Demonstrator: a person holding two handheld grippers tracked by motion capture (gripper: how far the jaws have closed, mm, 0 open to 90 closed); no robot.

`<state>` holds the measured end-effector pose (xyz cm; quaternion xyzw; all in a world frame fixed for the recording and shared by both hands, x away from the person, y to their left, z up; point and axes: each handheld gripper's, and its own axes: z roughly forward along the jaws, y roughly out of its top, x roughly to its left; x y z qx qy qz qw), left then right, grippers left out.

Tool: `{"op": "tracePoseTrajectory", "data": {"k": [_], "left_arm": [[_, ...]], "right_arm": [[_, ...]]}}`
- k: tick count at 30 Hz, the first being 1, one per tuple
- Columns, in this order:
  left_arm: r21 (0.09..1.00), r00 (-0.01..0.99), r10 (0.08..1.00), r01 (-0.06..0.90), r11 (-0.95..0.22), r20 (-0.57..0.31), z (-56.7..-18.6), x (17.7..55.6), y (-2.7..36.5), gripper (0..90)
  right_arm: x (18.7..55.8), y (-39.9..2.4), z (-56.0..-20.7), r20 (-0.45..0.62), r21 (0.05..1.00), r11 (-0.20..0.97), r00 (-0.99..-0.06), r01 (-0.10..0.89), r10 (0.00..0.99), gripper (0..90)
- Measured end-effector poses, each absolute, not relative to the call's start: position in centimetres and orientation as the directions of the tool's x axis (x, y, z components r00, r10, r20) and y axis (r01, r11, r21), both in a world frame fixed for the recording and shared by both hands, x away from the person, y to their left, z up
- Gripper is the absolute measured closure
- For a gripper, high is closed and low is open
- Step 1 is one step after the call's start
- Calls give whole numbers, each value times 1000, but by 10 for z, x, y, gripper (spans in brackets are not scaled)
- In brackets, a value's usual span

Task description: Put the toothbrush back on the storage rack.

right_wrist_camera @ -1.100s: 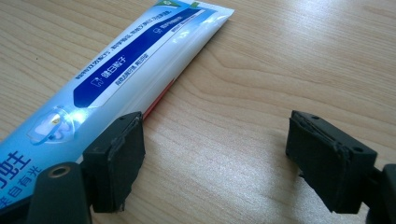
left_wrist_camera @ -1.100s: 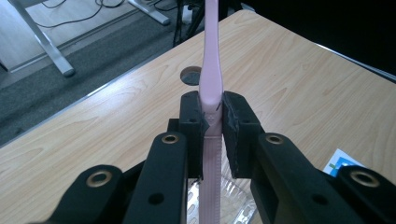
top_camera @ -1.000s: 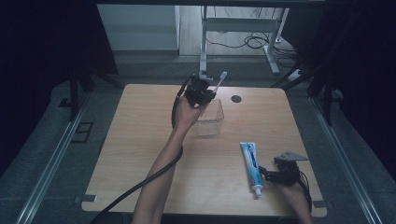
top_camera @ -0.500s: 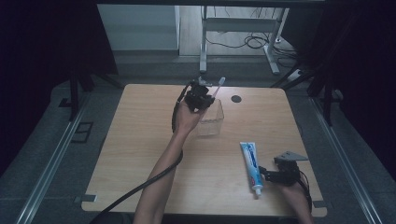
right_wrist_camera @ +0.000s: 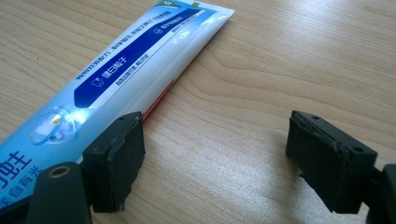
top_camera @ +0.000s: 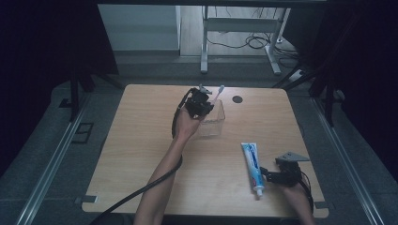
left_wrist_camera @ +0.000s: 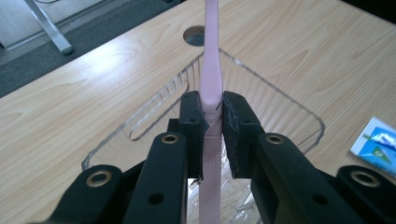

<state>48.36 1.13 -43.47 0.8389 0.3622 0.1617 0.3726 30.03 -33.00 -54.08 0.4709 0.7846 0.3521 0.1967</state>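
A wooden table (top_camera: 141, 154) with a round hole (top_camera: 237, 99) stands on grey floor (top_camera: 155, 65), dark curtains (top_camera: 42, 47) flanking, metal legs (top_camera: 204, 47) and cables (top_camera: 244, 42) beyond.

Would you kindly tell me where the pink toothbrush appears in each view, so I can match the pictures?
High view: the pink toothbrush sticks up from the left gripper, over the clear basket.
Left gripper view: centre, clamped between the jaws, running up the picture.
Right gripper view: not in it.
Shared landmark: the toothpaste tube.
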Motion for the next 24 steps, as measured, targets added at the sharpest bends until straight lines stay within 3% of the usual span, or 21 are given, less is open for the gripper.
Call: {"op": "tracePoseTrajectory", "data": {"k": [24], "left_arm": [[682,701,710,487,-546,69,-454,481,-1,782]], "right_arm": [[300,-330,-541,23,738,309,-479,601,877,195]]}}
